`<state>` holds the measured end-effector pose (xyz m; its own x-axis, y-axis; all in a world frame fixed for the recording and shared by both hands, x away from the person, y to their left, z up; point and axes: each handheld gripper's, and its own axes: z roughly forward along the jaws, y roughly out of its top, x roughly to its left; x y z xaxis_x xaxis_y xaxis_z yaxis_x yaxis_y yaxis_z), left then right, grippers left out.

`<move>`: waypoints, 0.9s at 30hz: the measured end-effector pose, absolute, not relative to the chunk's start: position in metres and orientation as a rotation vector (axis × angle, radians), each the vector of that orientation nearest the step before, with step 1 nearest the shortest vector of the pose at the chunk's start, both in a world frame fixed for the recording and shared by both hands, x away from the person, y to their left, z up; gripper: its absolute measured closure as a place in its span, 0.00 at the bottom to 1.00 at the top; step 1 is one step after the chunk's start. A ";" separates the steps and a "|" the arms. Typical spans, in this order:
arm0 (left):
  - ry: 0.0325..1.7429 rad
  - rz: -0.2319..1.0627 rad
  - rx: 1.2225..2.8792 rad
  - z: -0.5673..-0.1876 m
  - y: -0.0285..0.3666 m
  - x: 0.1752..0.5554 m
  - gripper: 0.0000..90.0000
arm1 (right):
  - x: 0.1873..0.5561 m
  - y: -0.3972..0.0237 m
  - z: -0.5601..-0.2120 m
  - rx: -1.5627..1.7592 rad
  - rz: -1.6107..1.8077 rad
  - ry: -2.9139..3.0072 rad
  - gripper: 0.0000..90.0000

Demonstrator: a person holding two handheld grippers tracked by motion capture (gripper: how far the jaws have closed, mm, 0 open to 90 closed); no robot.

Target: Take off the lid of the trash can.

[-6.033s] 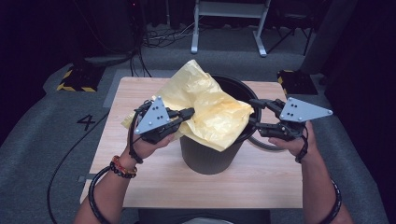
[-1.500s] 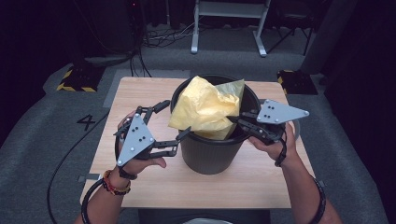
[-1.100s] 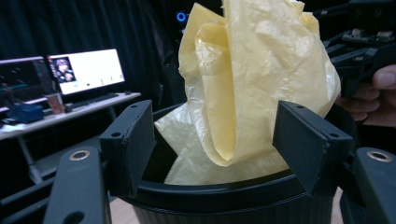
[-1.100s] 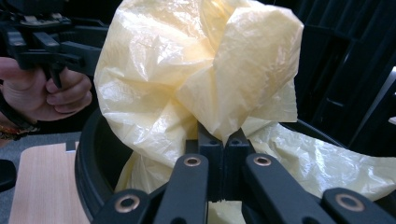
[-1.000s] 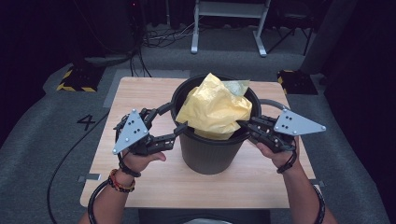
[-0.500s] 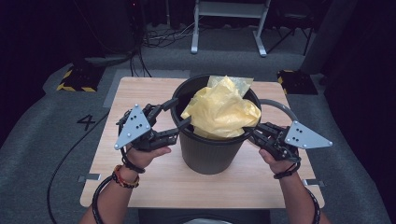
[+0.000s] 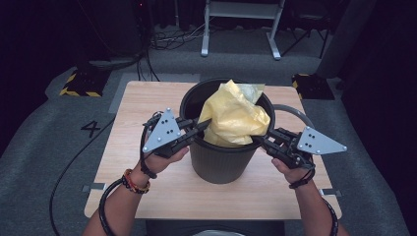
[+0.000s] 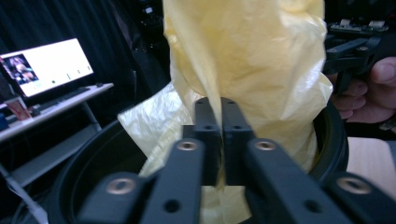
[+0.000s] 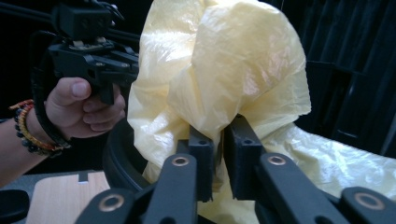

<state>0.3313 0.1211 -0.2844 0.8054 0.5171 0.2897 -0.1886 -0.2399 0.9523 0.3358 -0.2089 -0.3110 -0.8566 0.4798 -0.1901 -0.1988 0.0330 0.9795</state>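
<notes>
Nearest the camera in the high view: two forearms entering from the bottom edge, a beaded bracelet (image 7: 133, 181) on the left wrist, each hand carrying tongs.

Left gripper (image 7: 200, 129) positioned at the near-left rim of the black bin (image 7: 219, 162). Jaws just closed, now brought fully together, with a thin fold of the yellow plastic bag (image 7: 235, 117) pinched between the pads, as seen in the left gripper view (image 8: 219, 140).

Right gripper (image 7: 259, 141) positioned at the near-right rim of the same bin. Jaws just eased slightly apart, a narrow gap showing between them in the right gripper view (image 9: 218, 156). Bag film lying in that gap and draped over the jaw tips; firm pad contact not confirmable.

Bag seated inside the bin, crumpled, bulging above the rim, its top peaking toward the far side. Bin upright near the middle of the wooden table (image 7: 147, 103).

Further off: grey floor with a painted numeral four (image 7: 92, 129) left of the table, yellow-black hazard marking (image 7: 78, 86) beyond it, a white metal frame (image 7: 241, 24) at the far end. Lit monitor (image 8: 46, 65) noted in the left gripper view background.
</notes>
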 end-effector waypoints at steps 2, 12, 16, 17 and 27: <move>0.259 0.690 1.696 -0.283 0.121 0.330 1.00 | 0.336 -0.209 -0.309 0.295 1.844 1.867 0.74; 0.379 0.856 1.658 -0.270 0.125 0.325 1.00 | 0.325 -0.213 -0.291 0.313 1.665 1.853 0.30; 0.355 0.886 1.706 -0.268 0.118 0.324 1.00 | 0.319 -0.214 -0.281 0.294 1.657 1.793 0.32; 0.352 0.891 1.707 -0.268 0.117 0.323 1.00 | 0.317 -0.210 -0.278 0.267 1.628 1.798 0.32; 0.222 0.950 1.787 -0.275 0.101 0.310 1.00 | 0.323 -0.190 -0.267 0.240 1.627 1.878 0.56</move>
<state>0.3097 0.1011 -0.2749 0.6676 0.5556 0.4955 -0.2779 -0.4316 0.8582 0.3232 -0.1897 -0.2672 -0.7824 0.5221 -0.3395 -0.2617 0.2191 0.9400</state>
